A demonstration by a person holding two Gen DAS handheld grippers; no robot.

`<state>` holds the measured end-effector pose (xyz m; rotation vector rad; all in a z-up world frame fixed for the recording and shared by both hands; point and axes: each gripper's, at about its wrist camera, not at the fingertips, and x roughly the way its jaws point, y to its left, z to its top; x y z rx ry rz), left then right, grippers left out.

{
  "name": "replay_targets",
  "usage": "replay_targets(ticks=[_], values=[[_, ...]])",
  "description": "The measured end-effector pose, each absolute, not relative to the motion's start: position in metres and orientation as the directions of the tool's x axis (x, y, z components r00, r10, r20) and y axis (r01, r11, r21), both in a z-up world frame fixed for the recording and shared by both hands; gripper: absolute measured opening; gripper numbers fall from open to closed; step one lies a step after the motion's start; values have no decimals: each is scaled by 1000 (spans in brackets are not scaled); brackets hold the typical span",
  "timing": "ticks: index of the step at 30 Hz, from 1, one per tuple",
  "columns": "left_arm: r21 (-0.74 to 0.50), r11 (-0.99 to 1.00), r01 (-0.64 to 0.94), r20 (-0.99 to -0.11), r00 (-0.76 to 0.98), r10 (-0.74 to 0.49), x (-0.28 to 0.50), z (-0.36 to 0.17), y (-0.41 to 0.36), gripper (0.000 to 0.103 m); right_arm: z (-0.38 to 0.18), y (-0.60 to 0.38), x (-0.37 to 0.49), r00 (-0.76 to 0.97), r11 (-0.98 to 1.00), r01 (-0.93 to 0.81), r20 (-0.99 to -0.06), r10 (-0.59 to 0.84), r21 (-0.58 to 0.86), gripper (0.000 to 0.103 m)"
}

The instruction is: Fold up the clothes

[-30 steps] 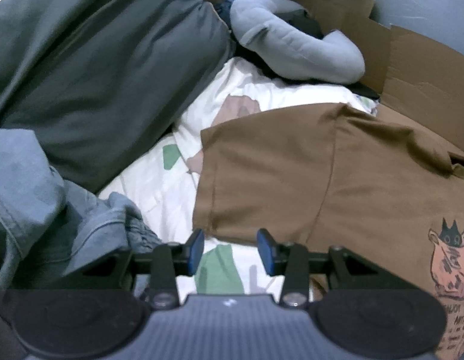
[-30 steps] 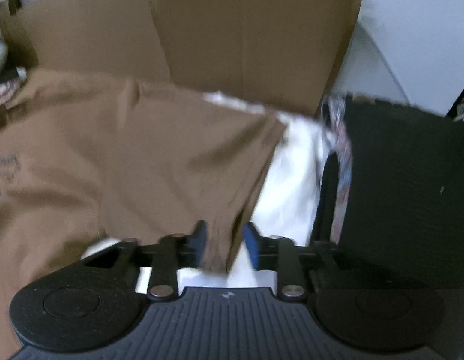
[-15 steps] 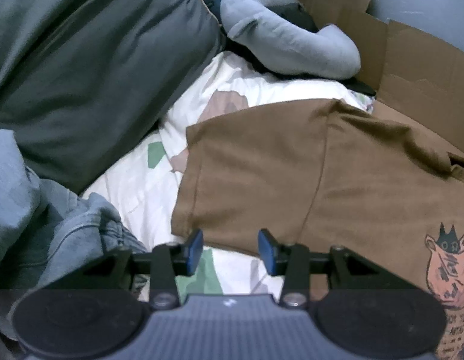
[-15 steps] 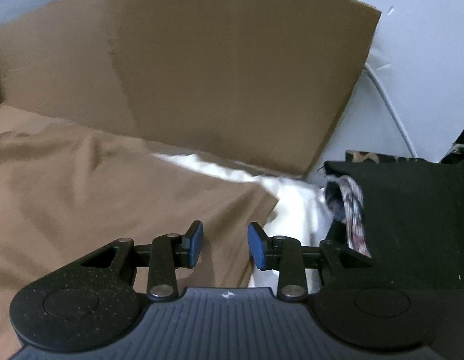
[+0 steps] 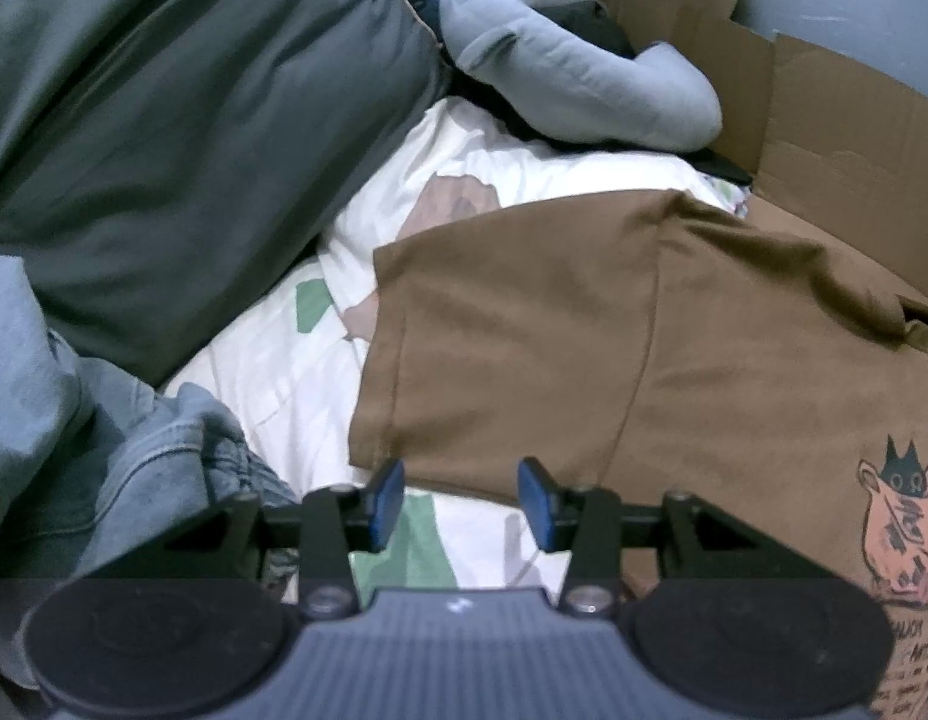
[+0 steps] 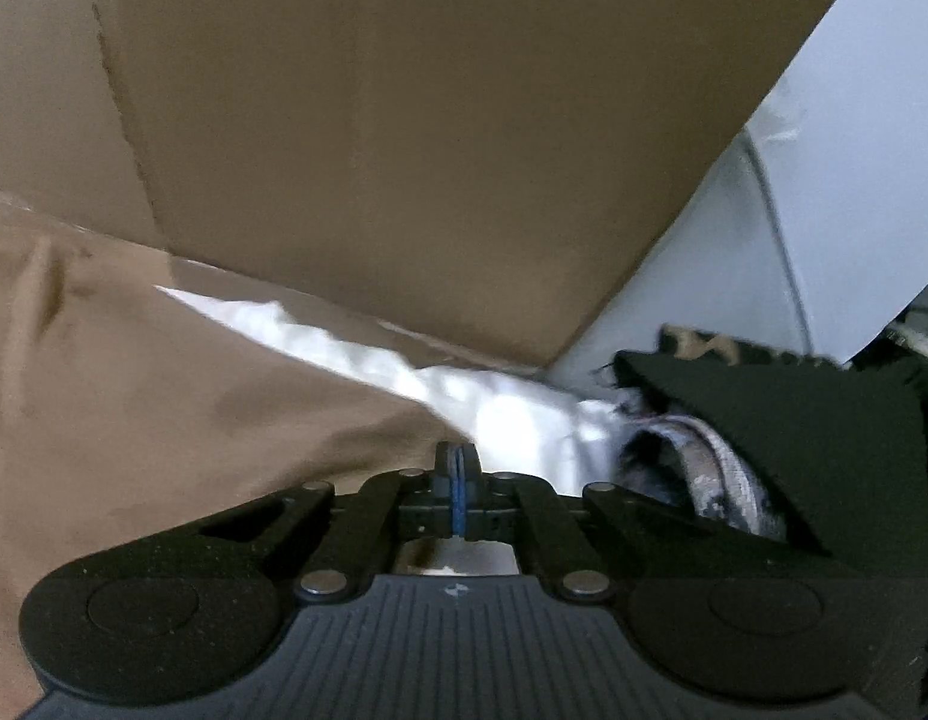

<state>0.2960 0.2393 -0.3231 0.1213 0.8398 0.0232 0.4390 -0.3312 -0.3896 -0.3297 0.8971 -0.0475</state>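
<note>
A brown T-shirt (image 5: 583,330) lies flat on a white patterned bed sheet (image 5: 272,360), with a cartoon print (image 5: 901,516) at the right edge. My left gripper (image 5: 461,501) is open just short of the lower edge of the shirt's left sleeve, with nothing between its fingers. In the right wrist view the other sleeve of the brown T-shirt (image 6: 164,390) runs up to my right gripper (image 6: 458,468), whose jaws are shut on the sleeve's corner.
Blue denim clothing (image 5: 134,468) is heaped at the left, under a dark grey pillow (image 5: 194,120). A pale grey plush cushion (image 5: 583,84) lies beyond the shirt. Cardboard sheets (image 6: 434,150) stand behind it. A black cloth (image 6: 793,438) lies to the right.
My right gripper moved forward to the sleeve's corner and went from open to shut on it. My left gripper crept slightly toward the left sleeve's edge and stayed open.
</note>
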Motion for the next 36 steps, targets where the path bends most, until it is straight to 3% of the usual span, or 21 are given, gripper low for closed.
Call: replay_targets(ticks=[2, 6, 7, 9, 21, 24, 25, 27, 30, 36], values=[[116, 993, 33, -740, 669, 64, 295, -323, 239, 45, -384, -340, 441, 621, 961, -74, -766, -165, -267, 0], [123, 991, 47, -738, 672, 60, 293, -323, 237, 45, -364, -354, 435, 611, 995, -68, -792, -12, -67, 4], [124, 991, 47, -739, 671, 60, 293, -323, 236, 45, -361, -356, 431, 607, 996, -85, -794, 23, -36, 9], [119, 992, 46, -742, 668, 58, 292, -324, 235, 45, -359, -361, 427, 589, 995, -100, -806, 49, -12, 30], [126, 990, 67, -751, 659, 51, 288, -328, 231, 46, -370, -359, 421, 519, 989, -144, -851, 84, 10, 39], [126, 990, 65, -750, 659, 52, 288, -328, 232, 46, -378, -357, 424, 495, 990, -143, -865, 78, 8, 38], [128, 990, 66, -752, 657, 54, 288, -328, 232, 46, -381, -357, 425, 487, 990, -142, -870, 76, 7, 32], [134, 989, 68, -754, 654, 57, 288, -329, 233, 46, -386, -355, 427, 472, 990, -142, -879, 70, 3, 9], [139, 988, 68, -750, 659, 60, 290, -328, 234, 46, -384, -356, 427, 478, 990, -137, -877, 48, -20, 4], [133, 989, 65, -750, 659, 58, 291, -329, 233, 46, -379, -357, 425, 502, 992, -117, -865, 11, -55, 7]])
